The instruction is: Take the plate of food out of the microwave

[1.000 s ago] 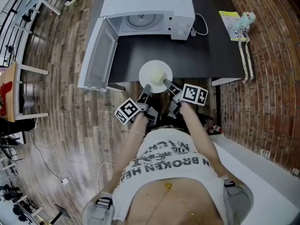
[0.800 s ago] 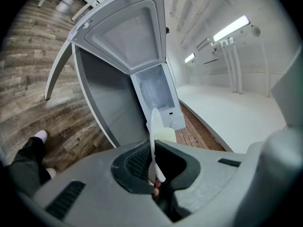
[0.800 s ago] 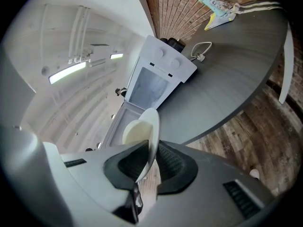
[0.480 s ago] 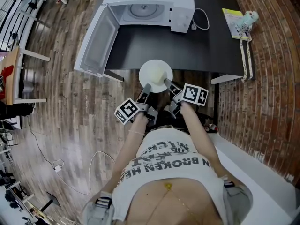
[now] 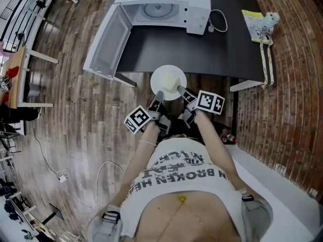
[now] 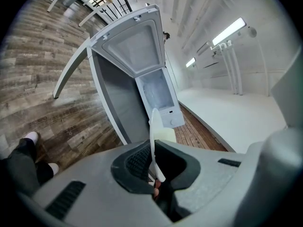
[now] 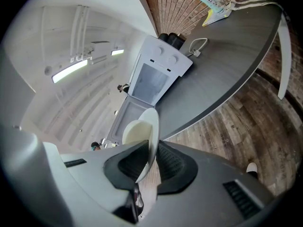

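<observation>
A white plate (image 5: 168,82) with pale food on it hangs in the air just off the front edge of the dark table (image 5: 202,49). My left gripper (image 5: 158,96) is shut on the plate's near-left rim and my right gripper (image 5: 181,92) is shut on its near-right rim. In the left gripper view the plate (image 6: 154,145) stands edge-on between the jaws. The right gripper view shows the plate (image 7: 147,141) pinched the same way, with the food (image 7: 135,130) on its left face. The white microwave (image 5: 166,9) stands at the back of the table with its door (image 5: 107,43) swung open to the left and its cavity without a plate.
A power cable (image 5: 218,20) lies on the table right of the microwave. A booklet and a small toy (image 5: 260,25) rest at the table's far right corner. A brick wall runs along the right. Wooden floor lies to the left, with chairs and cables further off.
The plate and both grippers keep the same place in view. The microwave and table have slid slightly up and away, so I have backed off a little.
</observation>
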A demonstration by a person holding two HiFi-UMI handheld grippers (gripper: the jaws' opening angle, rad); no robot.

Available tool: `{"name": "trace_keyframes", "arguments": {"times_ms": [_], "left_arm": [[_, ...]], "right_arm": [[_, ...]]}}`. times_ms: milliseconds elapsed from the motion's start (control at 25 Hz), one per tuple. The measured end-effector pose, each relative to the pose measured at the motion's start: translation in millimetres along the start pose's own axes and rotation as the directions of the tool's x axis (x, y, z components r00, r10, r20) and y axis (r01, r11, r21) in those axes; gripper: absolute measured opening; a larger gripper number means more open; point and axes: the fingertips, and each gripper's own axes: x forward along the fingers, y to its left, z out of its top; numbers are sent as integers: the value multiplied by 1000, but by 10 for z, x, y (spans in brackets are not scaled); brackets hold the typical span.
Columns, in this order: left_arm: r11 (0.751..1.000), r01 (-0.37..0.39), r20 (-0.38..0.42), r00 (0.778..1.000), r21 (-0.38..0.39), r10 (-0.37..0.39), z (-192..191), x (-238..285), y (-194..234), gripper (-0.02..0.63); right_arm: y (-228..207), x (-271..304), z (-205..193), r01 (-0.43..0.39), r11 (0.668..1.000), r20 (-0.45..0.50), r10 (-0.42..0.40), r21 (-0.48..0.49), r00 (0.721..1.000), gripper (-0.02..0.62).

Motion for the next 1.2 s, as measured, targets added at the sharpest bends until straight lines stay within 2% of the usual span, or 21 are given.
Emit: {"name": "trace_keyframes", "arguments": {"times_ms": [1200], "left_arm": [[1000,11,-40,999,-7,-11,127,-13,67,17]], "right_arm": [[45,106,-52,26,1000,27,-26,12,999,49]]}}
